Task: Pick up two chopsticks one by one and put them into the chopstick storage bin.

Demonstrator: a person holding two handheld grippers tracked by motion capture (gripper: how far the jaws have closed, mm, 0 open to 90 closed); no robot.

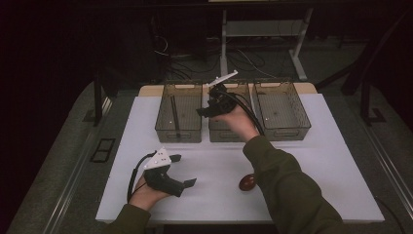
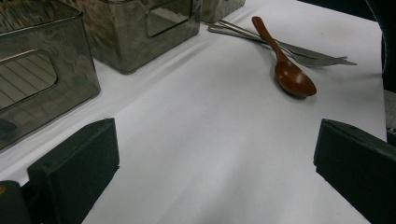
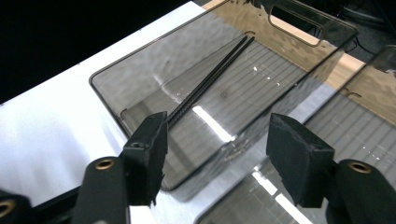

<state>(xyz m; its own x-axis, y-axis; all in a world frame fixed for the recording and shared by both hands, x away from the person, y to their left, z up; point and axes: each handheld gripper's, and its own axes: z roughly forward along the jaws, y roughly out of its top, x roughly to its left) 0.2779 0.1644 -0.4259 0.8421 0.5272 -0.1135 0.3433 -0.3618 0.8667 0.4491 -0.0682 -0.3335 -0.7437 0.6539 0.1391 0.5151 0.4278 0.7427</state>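
Chopsticks lie in the left bin, sorted. Right gripper hovers above the bins, jaws apart and empty. Left gripper rests wide open on the table, holding nothing. Next move, likely: fetch the wooden spoon or forks.

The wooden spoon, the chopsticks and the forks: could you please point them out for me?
wooden spoon (image 2: 293, 80), left gripper view, on its bowl.
chopsticks (image 3: 210, 80), right gripper view, midway along the pair, in the bin.
forks (image 2: 314, 58), left gripper view, near the tines.
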